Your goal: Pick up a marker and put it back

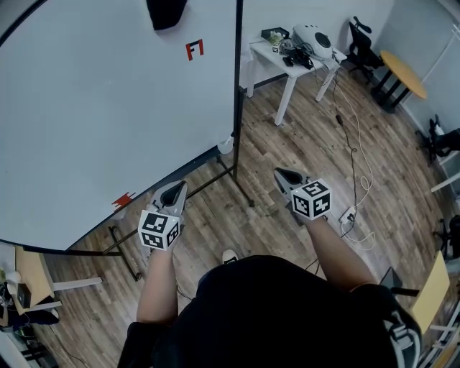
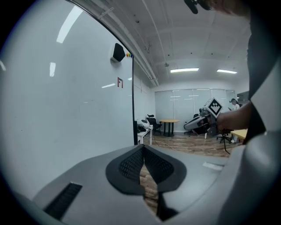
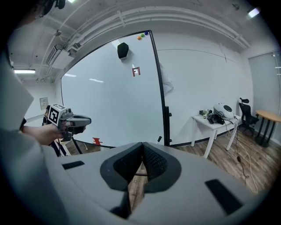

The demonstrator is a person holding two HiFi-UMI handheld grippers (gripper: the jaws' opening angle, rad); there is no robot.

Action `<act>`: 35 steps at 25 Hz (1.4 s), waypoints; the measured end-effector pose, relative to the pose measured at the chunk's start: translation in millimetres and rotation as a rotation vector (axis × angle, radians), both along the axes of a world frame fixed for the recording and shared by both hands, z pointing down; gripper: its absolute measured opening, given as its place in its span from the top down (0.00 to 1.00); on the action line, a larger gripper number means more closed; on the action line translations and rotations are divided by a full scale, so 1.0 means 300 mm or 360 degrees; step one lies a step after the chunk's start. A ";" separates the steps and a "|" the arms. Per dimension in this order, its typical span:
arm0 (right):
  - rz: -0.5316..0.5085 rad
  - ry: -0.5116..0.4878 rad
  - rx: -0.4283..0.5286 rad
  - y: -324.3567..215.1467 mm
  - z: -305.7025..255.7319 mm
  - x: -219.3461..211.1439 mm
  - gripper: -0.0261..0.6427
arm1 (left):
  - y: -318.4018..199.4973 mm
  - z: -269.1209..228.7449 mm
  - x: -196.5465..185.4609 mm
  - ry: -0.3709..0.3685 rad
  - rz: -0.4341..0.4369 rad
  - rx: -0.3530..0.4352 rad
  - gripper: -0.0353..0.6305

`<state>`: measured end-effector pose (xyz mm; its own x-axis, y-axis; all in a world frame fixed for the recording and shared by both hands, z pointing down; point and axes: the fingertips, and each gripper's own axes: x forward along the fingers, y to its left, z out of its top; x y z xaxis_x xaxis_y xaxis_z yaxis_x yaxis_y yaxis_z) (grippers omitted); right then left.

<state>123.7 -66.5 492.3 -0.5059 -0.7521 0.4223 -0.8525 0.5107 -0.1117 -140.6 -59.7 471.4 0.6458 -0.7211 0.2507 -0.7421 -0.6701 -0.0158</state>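
Note:
A large whiteboard (image 1: pixel 100 115) on a black stand fills the left of the head view. It carries a red mark (image 1: pixel 194 49), a black eraser (image 1: pixel 165 13) near its top, and a small red object (image 1: pixel 123 200) at its lower edge. That red object (image 3: pixel 97 141) also shows in the right gripper view. I cannot pick out a marker for certain. My left gripper (image 1: pixel 176 188) (image 2: pixel 143 149) is shut and empty, just below the board's lower edge. My right gripper (image 1: pixel 282 175) (image 3: pixel 142 147) is shut and empty over the wooden floor, right of the stand.
The stand's black legs (image 1: pixel 237 180) spread over the floor between the grippers. A white table (image 1: pixel 287 61) with a white helmet-like thing (image 1: pixel 313 39) stands behind. A round yellow table (image 1: pixel 402 72) is far right. Cables (image 1: pixel 356 165) and a power strip (image 1: pixel 348 215) lie on the floor.

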 end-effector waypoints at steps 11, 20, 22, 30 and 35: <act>0.0010 -0.0030 0.0040 -0.164 -0.026 -0.130 0.96 | -0.164 0.014 -0.084 -0.0018 0.0071 0.0014 0.93; 0.0045 -0.0032 0.0052 -0.203 -0.039 -0.129 0.96 | -0.217 0.005 -0.067 -0.0011 0.0132 0.0026 0.93; 0.0052 -0.0037 0.0047 -0.209 -0.035 -0.124 0.96 | -0.221 0.002 -0.061 -0.0013 0.0141 0.0029 0.93; 0.0023 -0.0028 0.0021 -0.255 0.008 -0.114 0.95 | -0.252 0.021 -0.054 -0.0024 0.0116 0.0016 0.93; -0.0023 -0.0036 0.0022 -0.315 0.007 -0.103 0.94 | -0.287 0.004 -0.042 -0.0034 0.0074 0.0024 0.93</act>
